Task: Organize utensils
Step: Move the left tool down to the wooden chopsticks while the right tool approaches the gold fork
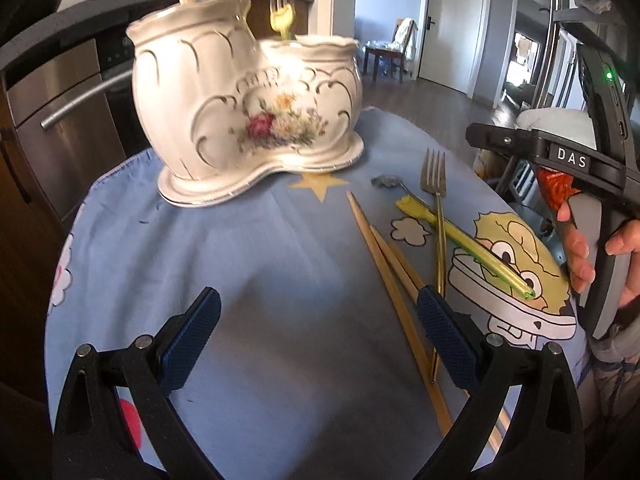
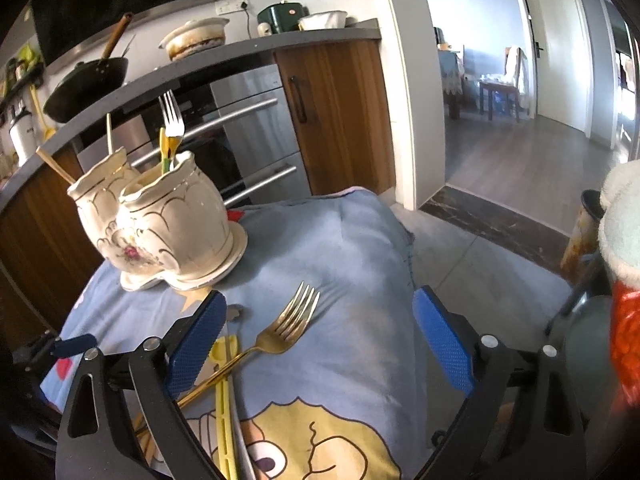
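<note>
Left wrist view: on a small table draped in a blue cartoon cloth [image 1: 248, 264], a white porcelain utensil holder [image 1: 248, 120] with two compartments stands at the far edge, a wooden stick in its taller pot and a fork with a yellow-green utensil in the lower one. Loose pieces lie to the right of it on the cloth: a pair of wooden chopsticks [image 1: 384, 272], a gold-handled fork [image 1: 438, 216] crossing a yellow-green utensil [image 1: 472, 248], and a small metal spoon [image 1: 386, 181] beside the fork's tines. The left gripper [image 1: 320, 336] hovers over bare cloth with its jaws spread wide and nothing between them; its right pad sits just above the chopsticks. The right gripper [image 2: 320, 340], steadied by a hand [image 1: 592, 256], also stands wide open and empty, its left finger near the crossed fork and yellow-green utensil.

The step in hand looks like a reach for the next loose piece, most likely the chopsticks. A clean pick would call for straddling both sticks across their width near the middle, closing until the pads pinch them together, then lifting clear before tipping them upright into the taller pot. The fork's handle lies close against them, so a careless close could drag it along
</note>
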Tool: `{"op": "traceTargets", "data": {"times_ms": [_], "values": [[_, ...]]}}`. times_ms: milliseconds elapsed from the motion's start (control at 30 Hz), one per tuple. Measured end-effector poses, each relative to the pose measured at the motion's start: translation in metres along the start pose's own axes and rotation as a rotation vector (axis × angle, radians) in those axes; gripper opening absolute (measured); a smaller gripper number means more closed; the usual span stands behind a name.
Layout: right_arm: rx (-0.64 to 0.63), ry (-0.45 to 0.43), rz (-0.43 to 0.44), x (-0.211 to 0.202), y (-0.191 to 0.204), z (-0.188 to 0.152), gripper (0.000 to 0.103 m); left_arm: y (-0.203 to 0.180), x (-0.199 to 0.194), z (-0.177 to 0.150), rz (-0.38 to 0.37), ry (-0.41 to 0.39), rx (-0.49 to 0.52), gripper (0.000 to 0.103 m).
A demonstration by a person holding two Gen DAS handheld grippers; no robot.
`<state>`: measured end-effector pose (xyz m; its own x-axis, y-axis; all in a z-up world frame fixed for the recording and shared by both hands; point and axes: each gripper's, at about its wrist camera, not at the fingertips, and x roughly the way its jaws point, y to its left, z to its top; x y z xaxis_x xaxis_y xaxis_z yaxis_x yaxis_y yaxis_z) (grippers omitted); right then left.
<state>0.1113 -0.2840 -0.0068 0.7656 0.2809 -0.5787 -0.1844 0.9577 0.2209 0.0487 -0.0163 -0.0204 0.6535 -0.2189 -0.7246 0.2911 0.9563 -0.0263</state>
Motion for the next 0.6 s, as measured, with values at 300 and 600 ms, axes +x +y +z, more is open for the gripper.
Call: {"op": "traceTargets", "data": {"times_ms": [300,600], "values": [[0.01,0.094,0.033,0.019,-0.001,-0.002,0.056,-0.012,0.01,-0.001,-0.052,0.047,0.032,0.067],[0.002,0.196,0.105,0.043,0.005,0.0,0.032,-0.022,0.014,0.004,-0.075,0.089,0.065,0.045]]}}
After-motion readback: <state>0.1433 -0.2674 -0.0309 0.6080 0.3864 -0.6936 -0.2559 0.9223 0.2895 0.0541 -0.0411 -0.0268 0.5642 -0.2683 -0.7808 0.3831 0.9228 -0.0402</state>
